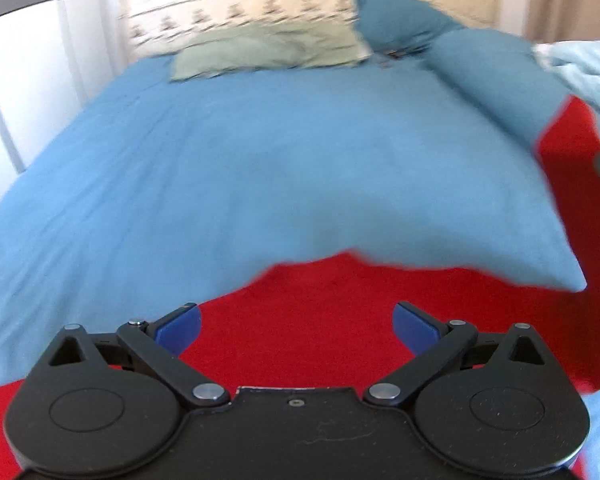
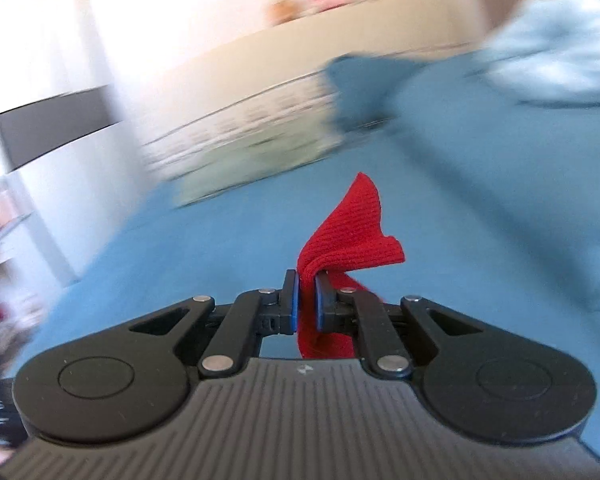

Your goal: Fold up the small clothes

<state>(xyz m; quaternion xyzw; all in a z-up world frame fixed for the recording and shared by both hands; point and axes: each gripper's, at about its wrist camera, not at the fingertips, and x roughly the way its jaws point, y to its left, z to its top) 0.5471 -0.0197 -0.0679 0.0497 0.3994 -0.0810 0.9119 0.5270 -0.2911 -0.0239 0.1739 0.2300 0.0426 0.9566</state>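
Right gripper (image 2: 307, 298) clenched on a fold of red knit garment (image 2: 350, 226), raised above blue bedspread (image 2: 180, 248). Left gripper (image 1: 296, 326) spread wide, grasping nothing, over red cloth.

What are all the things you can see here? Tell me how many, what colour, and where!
red knitted garment: one, red, spread on the bed near the left gripper; a corner is pinched in the right gripper.
bed cover: one, blue, over the whole bed.
blue pillows: two, blue, far right of the bed.
patterned pillow: one, cream with dark print, at the head.
green cloth: one, pale green, in front of the patterned pillow.
light blue cloth: one, pale blue, far right edge.
left gripper: black, blue pads, open above the garment.
right gripper: black, shut on the garment.
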